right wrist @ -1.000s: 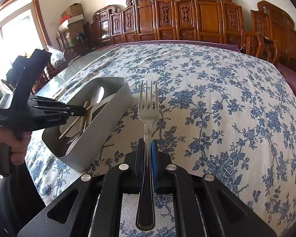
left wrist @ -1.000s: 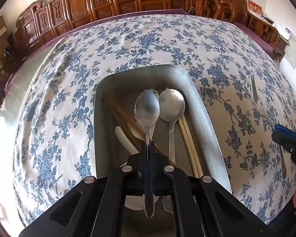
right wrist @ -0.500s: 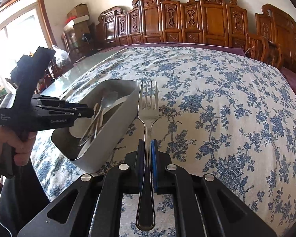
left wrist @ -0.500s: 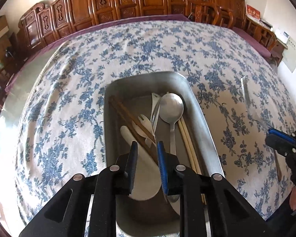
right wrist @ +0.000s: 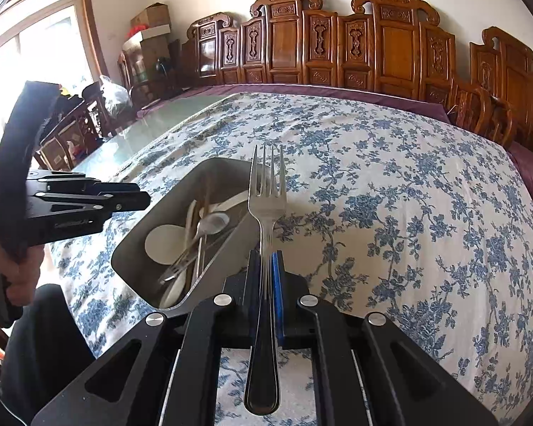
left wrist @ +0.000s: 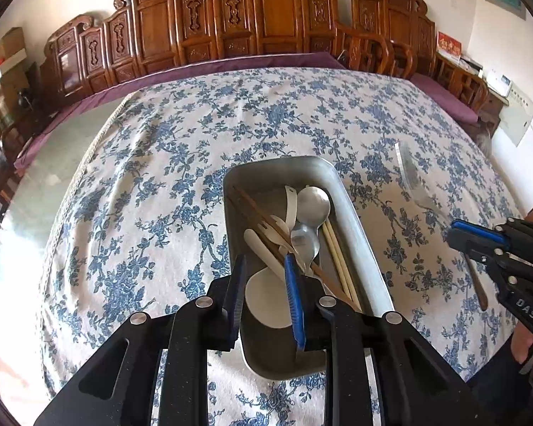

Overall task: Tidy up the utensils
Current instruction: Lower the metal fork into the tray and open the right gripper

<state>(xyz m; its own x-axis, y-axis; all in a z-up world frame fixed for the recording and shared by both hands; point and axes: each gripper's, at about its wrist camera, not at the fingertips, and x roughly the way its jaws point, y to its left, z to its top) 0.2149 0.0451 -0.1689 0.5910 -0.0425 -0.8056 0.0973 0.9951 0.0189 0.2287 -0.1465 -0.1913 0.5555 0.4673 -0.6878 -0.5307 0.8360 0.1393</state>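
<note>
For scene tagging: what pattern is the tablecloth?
Tablecloth: white with blue floral print, clearest in the right wrist view.

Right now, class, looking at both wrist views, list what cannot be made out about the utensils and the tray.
- Fork, left wrist view: tines motion-blurred; the right hand-held gripper covers part of the handle.
- Metal tray, left wrist view: near end hidden behind the left hand-held gripper.
- Utensils in the tray, right wrist view: overlapped and small; count unclear.
- Tray's near corner, right wrist view: hidden by the gripper body.
</note>
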